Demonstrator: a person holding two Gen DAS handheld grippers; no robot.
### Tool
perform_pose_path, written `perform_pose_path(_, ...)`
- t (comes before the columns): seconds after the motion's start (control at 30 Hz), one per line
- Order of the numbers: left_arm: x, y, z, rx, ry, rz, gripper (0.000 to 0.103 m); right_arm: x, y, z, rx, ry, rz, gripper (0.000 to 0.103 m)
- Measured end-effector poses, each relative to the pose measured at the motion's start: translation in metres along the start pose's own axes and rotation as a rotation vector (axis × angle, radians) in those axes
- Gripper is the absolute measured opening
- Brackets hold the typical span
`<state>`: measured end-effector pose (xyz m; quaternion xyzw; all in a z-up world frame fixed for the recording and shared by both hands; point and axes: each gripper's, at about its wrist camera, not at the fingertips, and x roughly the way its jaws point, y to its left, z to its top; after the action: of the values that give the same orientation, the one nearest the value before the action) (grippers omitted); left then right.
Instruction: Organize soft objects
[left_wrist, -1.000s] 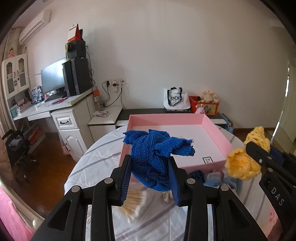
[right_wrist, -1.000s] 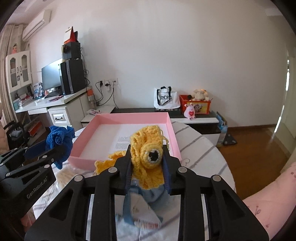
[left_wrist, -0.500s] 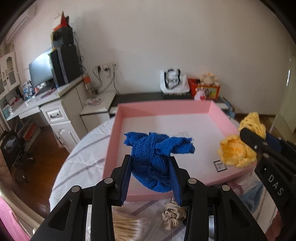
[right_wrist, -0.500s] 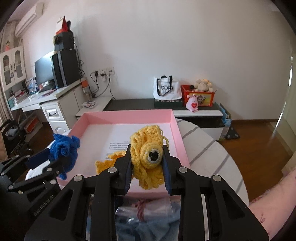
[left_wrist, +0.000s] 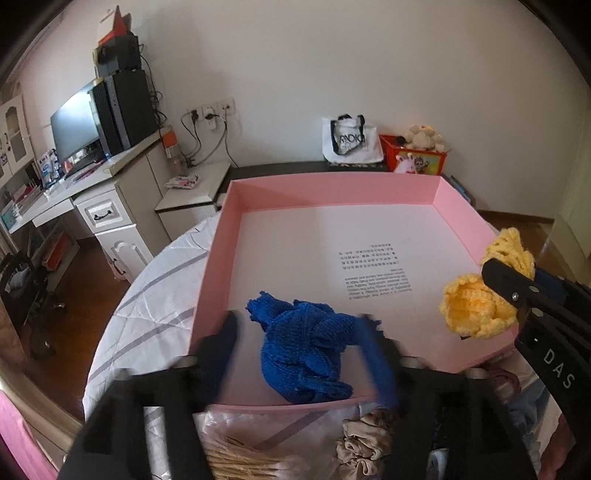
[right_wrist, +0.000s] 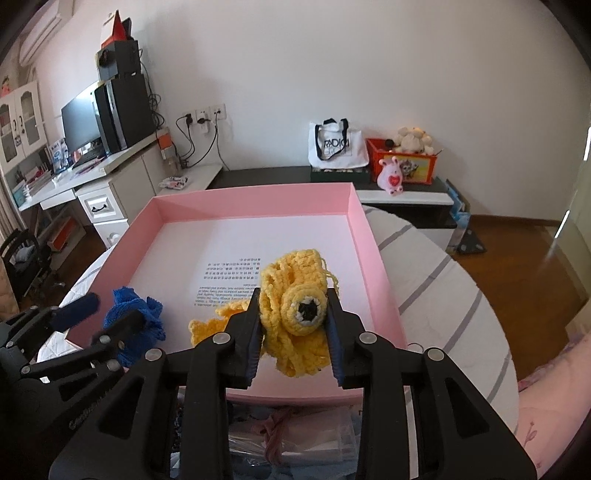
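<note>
Both grippers now over pink tray (left_wrist: 461, 206) | left gripper (left_wrist: 301, 354) jaws opening, dropping blue knit (left_wrist: 303, 354) | right gripper (right_wrist: 293, 317) jaws opening, yellow knit (right_wrist: 295, 306) between, still pinched | soft, light; grab mid-bunch.

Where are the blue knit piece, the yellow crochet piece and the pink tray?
blue knit piece (left_wrist: 303, 350), left wrist view, middle of bundle.
yellow crochet piece (right_wrist: 295, 302), right wrist view, knit beside the eye.
pink tray (right_wrist: 251, 194), right wrist view, far wall.

The left gripper (left_wrist: 299, 343) now reaches over the pink box (left_wrist: 332, 192), its jaws opening off the blue knit (left_wrist: 303, 354). The right gripper (right_wrist: 293, 314) carries the yellow knit (right_wrist: 295, 302) over the box too, jaws opening slightly.
</note>
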<state>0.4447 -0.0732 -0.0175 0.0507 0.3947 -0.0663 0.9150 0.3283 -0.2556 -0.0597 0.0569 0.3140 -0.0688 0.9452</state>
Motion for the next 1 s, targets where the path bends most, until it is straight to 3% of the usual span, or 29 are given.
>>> perform_pose_path(0.13, -0.003, 0.002, -0.009, -0.012, -0.044, 0.022, 0.092, -0.005, 0.001, 0.001, -0.009, -0.034, -0.025, 0.042)
perform_pose_path(0.17, -0.004, 0.002, -0.009, -0.016, -0.051, 0.026, 0.095, -0.006, 0.002, 0.001, -0.012, -0.04, -0.033, 0.049)
perform_pose_path(0.2, -0.003, 0.003, -0.007, -0.02, -0.058, 0.031, 0.097, -0.008, 0.003, 0.001, -0.015, -0.047, -0.041, 0.06)
perform_pose_path(0.33, 0.004, 0.008, -0.008, -0.049, -0.054, 0.039, 0.1, -0.015, 0.001, 0.0, -0.006, -0.069, -0.041, 0.073)
perform_pose_path(0.4, 0.002, 0.01, -0.02, -0.065, -0.05, 0.036, 0.101, -0.016, -0.001, 0.001, 0.002, -0.074, -0.051, 0.087)
perform_pose_path(0.7, -0.031, 0.014, -0.065, -0.071, -0.074, 0.041, 0.102, -0.009, -0.009, -0.001, 0.031, -0.042, -0.067, 0.091)
perform_pose_path(1.0, -0.038, 0.014, -0.067, -0.073, -0.071, 0.044, 0.102, -0.012, -0.004, -0.003, 0.01, -0.048, -0.057, 0.091)
